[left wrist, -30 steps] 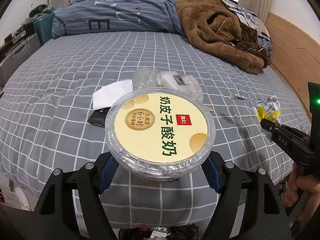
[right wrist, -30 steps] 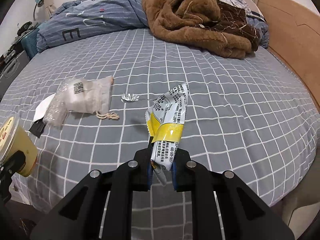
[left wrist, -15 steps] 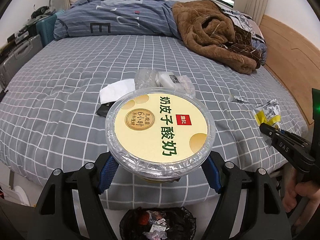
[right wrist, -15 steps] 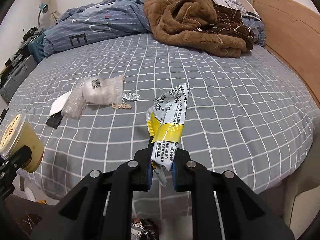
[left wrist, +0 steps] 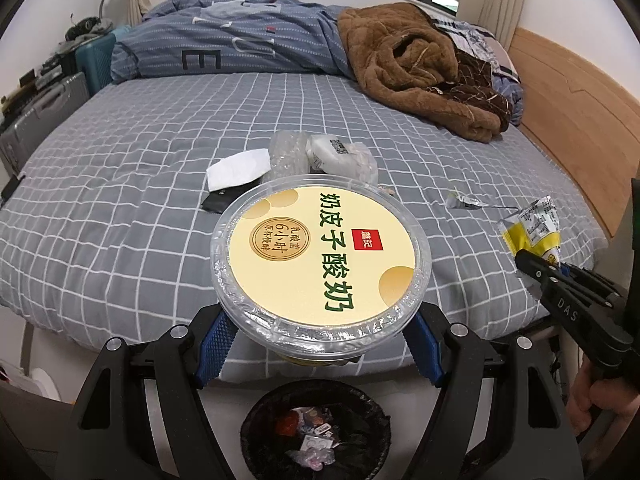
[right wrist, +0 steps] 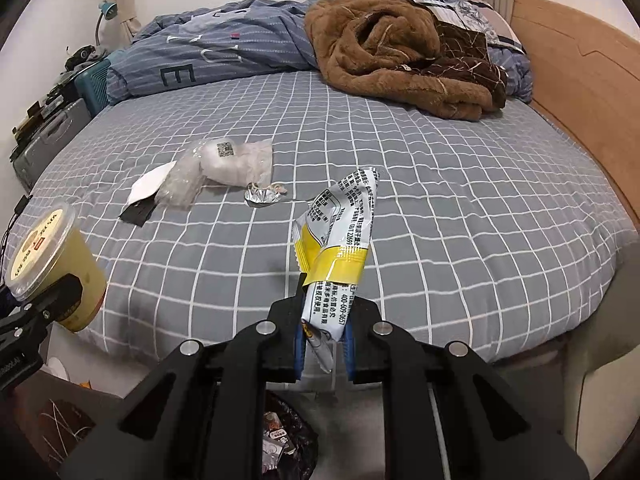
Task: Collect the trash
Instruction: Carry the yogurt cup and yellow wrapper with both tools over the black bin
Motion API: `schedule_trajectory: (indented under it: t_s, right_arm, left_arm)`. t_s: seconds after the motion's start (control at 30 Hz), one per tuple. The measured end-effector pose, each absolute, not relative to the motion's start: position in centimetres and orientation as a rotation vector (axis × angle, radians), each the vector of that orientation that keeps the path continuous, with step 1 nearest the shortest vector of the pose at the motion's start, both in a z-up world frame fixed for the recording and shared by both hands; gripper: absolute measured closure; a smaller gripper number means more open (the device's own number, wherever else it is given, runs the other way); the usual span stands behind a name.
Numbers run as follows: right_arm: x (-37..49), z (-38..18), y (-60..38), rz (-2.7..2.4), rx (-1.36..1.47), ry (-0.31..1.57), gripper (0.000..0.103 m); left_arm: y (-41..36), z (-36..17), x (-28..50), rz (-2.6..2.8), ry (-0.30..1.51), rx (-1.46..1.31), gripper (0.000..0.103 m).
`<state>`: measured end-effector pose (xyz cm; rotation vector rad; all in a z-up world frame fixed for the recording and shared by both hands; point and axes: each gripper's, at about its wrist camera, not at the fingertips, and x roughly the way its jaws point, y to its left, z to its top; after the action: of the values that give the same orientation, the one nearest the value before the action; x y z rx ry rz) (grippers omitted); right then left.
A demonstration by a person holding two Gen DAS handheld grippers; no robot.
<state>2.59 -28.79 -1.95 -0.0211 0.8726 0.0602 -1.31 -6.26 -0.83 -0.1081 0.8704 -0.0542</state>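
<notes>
My left gripper (left wrist: 320, 344) is shut on a yellow yogurt cup (left wrist: 320, 256) with a clear lid, held upright past the bed's near edge. The same cup (right wrist: 56, 264) shows at the far left of the right wrist view. My right gripper (right wrist: 324, 344) is shut on a white and yellow snack wrapper (right wrist: 340, 240) that sticks up from its pads; the wrapper (left wrist: 532, 228) also shows at the right of the left wrist view. A bin with a black bag (left wrist: 316, 432) stands on the floor below both grippers, with several scraps inside; in the right wrist view the bin (right wrist: 284, 440) is partly hidden.
On the grey checked bed (left wrist: 120, 208) lie a clear plastic bag with a white pouch (right wrist: 228, 164), a white paper (right wrist: 150, 184), a black scrap (right wrist: 138, 214) and a foil scrap (right wrist: 262, 196). A brown blanket (right wrist: 400, 44) and blue duvet (right wrist: 208, 52) lie at the back. A hand (left wrist: 592, 404) holds the right gripper.
Both grippers have drawn back from the bed toward its near edge, still holding the cup and the wrapper. The bin has come into view below them.
</notes>
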Motion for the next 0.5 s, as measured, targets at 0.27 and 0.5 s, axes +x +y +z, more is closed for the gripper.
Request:
schedule_trajectory:
  t_s: [0.27,0.5]
  right_arm:
    - [-0.2,-2.1,-28.4,0.079,-0.005,0.881,0.089]
    - [-2.6,-2.1,-28.1,0.088,0.016,0.882,0.089]
  left_arm:
    - [-6.1,-0.5,-4.2,-0.056,0.867,-0.101,0.031]
    - [-5.7,0.1,-6.5,-0.054,0.858,-0.107,0.031]
